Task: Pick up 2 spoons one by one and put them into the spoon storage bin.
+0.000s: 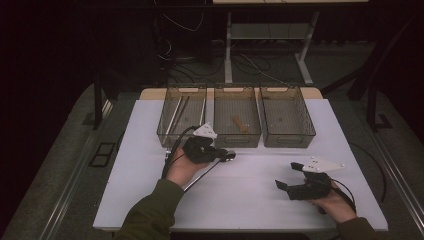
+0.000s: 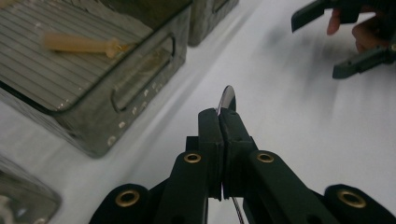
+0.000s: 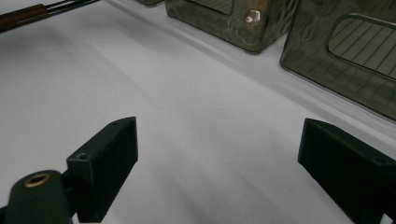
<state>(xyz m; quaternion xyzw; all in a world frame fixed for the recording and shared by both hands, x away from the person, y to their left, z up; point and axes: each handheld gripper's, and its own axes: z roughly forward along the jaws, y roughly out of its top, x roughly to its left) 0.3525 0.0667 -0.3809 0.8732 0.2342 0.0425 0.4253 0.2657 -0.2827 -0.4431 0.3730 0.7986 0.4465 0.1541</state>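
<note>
Left gripper view: the left gripper [image 2: 223, 122] clamps a thin metal utensil [image 2: 227, 99], mid-carry; the bins [image 2: 140, 70] beyond its fingertips come next. The right gripper [image 1: 290, 175] stands wide, empty.

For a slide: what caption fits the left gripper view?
Left gripper clamped on a thin metal utensil beside the bins.

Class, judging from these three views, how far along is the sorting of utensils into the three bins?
Done: the left bin holds long thin pieces, and the middle bin holds a pale wooden piece. In hand: the left gripper is shut on a thin metal utensil raised near the bins. Left: that utensil is not yet in a bin, the right bin looks empty, and the right gripper waits open.
</note>
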